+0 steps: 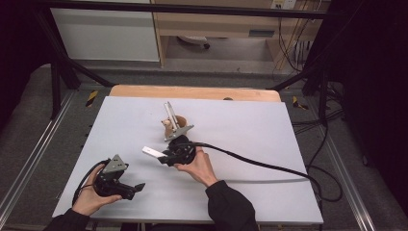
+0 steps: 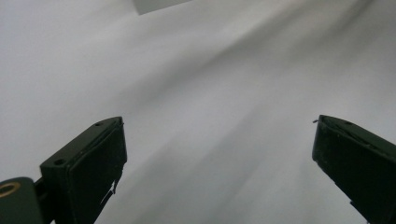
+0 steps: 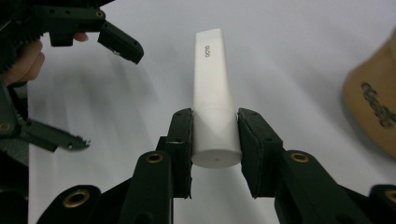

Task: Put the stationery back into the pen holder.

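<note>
A white tube [image 3: 212, 88] with a round cap end and a flat crimped far end lies between the jaws of my right gripper [image 3: 215, 122], whose pads press on its cap end. In the high view the right gripper [image 1: 161, 158] is near the table's middle and holds the white tube [image 1: 153, 152] pointing left, just above the surface. My left gripper [image 1: 137, 188] sits at the front left, open, with nothing between its jaws. The left gripper view shows the left gripper [image 2: 217, 123] with its jaws wide apart over bare white surface.
A brown soft object [image 1: 169, 123] with dark lettering [image 3: 373, 107] lies just behind the right gripper. The white table top [image 1: 250, 130] has a wooden strip [image 1: 192, 91] along its far edge. A black cable [image 1: 260, 164] trails right off the table.
</note>
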A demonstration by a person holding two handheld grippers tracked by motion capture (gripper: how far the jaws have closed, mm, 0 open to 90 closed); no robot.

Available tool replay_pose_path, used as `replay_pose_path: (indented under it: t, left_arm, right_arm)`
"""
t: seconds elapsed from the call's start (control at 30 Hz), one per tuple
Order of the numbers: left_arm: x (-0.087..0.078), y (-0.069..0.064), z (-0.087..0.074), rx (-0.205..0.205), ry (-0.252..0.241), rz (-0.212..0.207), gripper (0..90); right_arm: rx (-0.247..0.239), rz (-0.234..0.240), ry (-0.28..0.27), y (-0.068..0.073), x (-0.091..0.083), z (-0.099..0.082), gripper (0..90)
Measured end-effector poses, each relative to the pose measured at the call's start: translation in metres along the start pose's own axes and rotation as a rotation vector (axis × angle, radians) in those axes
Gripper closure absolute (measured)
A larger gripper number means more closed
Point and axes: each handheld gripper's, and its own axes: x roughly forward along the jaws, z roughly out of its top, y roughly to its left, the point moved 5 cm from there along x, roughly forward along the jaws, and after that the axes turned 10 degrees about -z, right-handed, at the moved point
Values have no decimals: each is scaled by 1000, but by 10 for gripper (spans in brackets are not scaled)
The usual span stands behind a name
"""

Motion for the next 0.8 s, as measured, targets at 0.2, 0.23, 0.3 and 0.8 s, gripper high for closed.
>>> replay_pose_path:
  t: [0.2,0.23,0.3,0.8]
  left_arm:
    - [8,-6,11,56,24,13,36]
    - [9,-8,14,71,27,13,36]
    - [12,-11,19,98,32,12,38]
    - [31,-36,61,380,87,38,55]
  right_arm:
    - [23,8,14,-14,-27,-21,671]
    - [19,8,22,-16,-31,-25,671]
    - [29,13,33,-19,-38,-32,671]
    - [30,23,84,-32,-78,-64,671]
